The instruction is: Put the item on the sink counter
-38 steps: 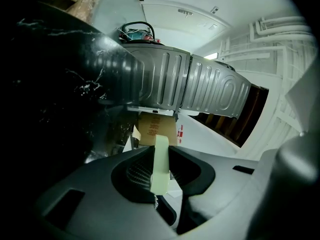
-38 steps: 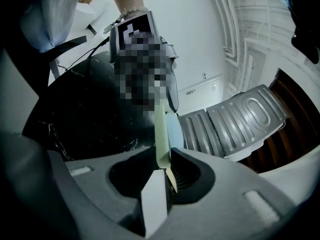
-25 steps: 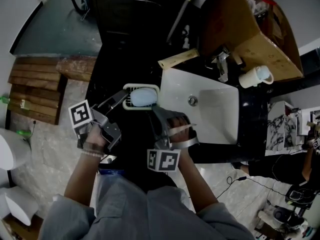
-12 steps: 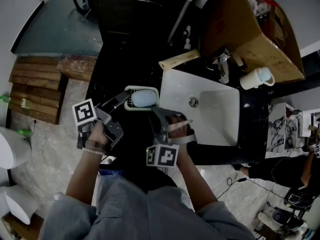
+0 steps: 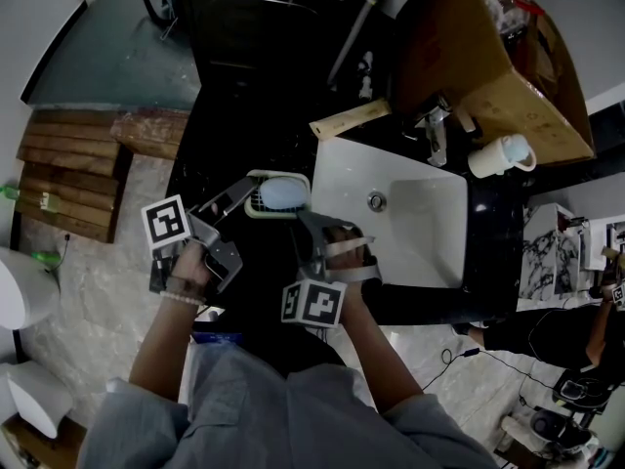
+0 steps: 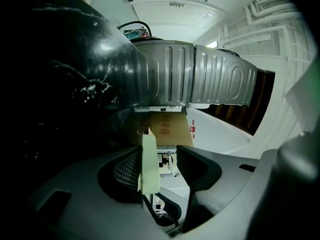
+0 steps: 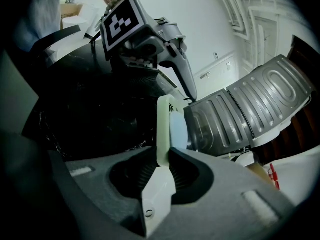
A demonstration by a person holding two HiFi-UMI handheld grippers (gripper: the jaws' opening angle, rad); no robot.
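A white soap dish (image 5: 256,178) with a pale blue soap (image 5: 283,192) sits over the black counter (image 5: 220,135), just left of the white sink basin (image 5: 420,225). My right gripper (image 5: 306,219) comes from the near side and is shut on the dish's rim (image 7: 163,126), with the soap (image 7: 179,129) just behind the rim. My left gripper (image 5: 237,197) is at the dish's left end. Its jaws have just been opening. The rim (image 6: 148,164) still leans on one pad, and a gap shows to the other.
A tap (image 5: 435,130) and a white cup (image 5: 500,151) stand behind the basin, under a cardboard box (image 5: 508,66). A grey ribbed panel (image 6: 200,79) fills the far side. Wooden planks (image 5: 68,179) lie on the floor at left.
The left gripper's jaws have parted from the dish rim. The right hand has sunk slightly with the dish; the dish has barely shifted.
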